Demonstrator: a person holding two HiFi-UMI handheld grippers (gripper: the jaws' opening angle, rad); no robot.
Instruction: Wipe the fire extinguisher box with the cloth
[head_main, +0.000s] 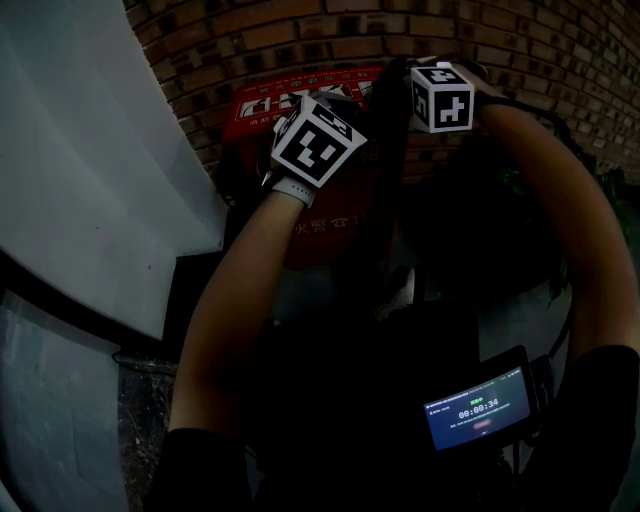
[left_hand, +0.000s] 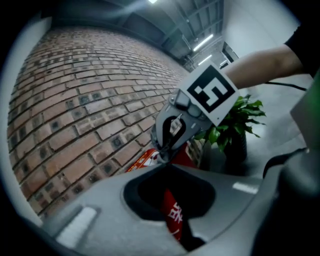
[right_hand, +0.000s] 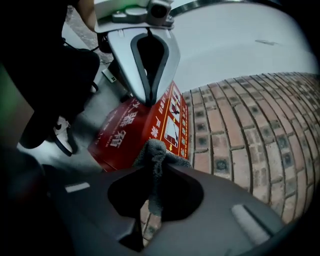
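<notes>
Fingers (left_hand: 100, 200) of the left gripper (left_hand: 166, 165) are closed tip to tip with nothing between them, and only the red fire extinguisher box (left_hand: 173, 215) shows through the gap behind the tips. That box stands against the brick wall (right_hand: 240, 125), below and between both grippers, with its lettered face turned away from the wall. Further right, the right gripper (right_hand: 157, 166) has its fingers (right_hand: 235, 210) pinched shut on a grey cloth (right_hand: 155, 149), which bunches above the tips and hangs in a strip behind them. The bunch sits over the box's top edge near the wall, though the dim head view leaves it unclear whether it is touching. The grip takes only a narrow fold, so a firm drag across the metal would likely pull the cloth free. The two grippers are also close together, and a sideways stroke could knock one against the other or scrape a jaw on the brick. A pale wall (head_main: 90, 150) hems in the left side and a potted plant (left_hand: 230, 125) stands just beside the box on the right, crowding any stroke that way. A lit screen (head_main: 478, 408) hangs low by the right arm.
</notes>
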